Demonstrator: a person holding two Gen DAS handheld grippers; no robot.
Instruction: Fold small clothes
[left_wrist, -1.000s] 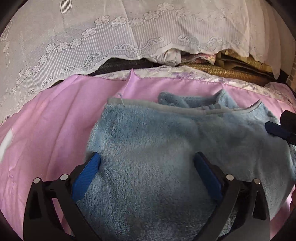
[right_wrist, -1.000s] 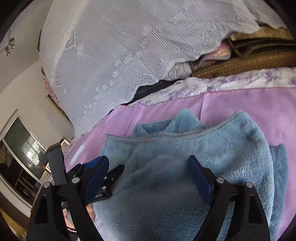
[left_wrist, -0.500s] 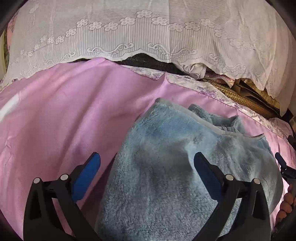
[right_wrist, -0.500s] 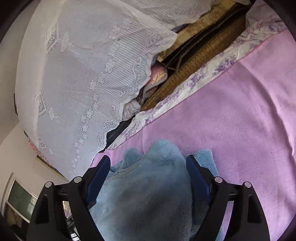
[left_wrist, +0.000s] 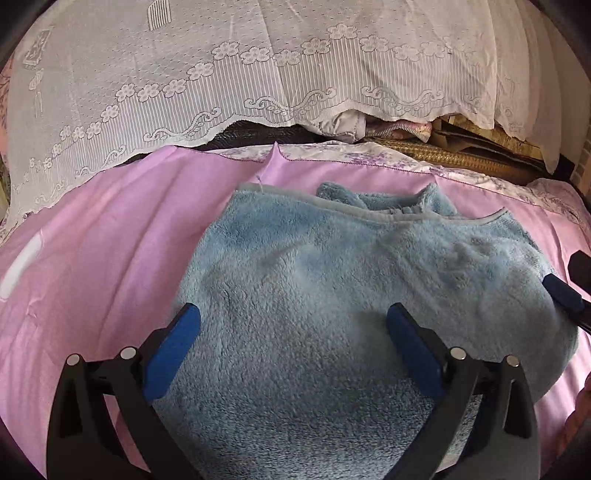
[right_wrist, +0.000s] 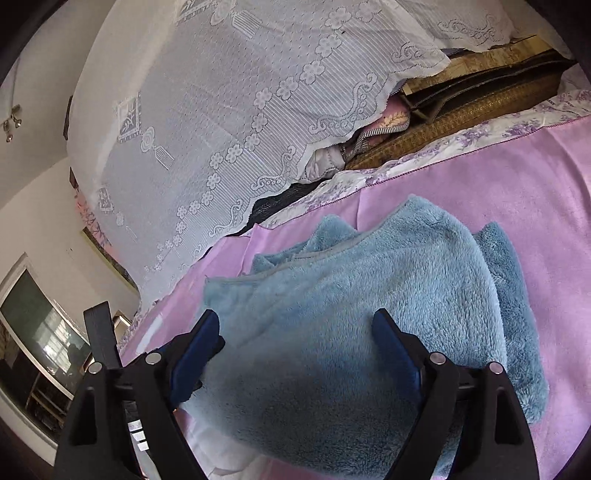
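A fluffy light-blue garment lies folded on a pink sheet, with a grey hem along its far edge. It also shows in the right wrist view. My left gripper is open, its blue pads spread over the garment's near part, holding nothing. My right gripper is open over the garment's near edge, also empty. One right finger shows at the right edge of the left wrist view. The left gripper's black body shows at the left in the right wrist view.
A white lace cloth drapes over a pile at the back. Under it lie woven mats and bunched fabric. A floral sheet edge borders the pink sheet. A window is at the far left.
Half a second ago both views had swung away from the garment, the right one pointing up and right. Now both grippers are back over the garment, as one second ago. Both stay open.
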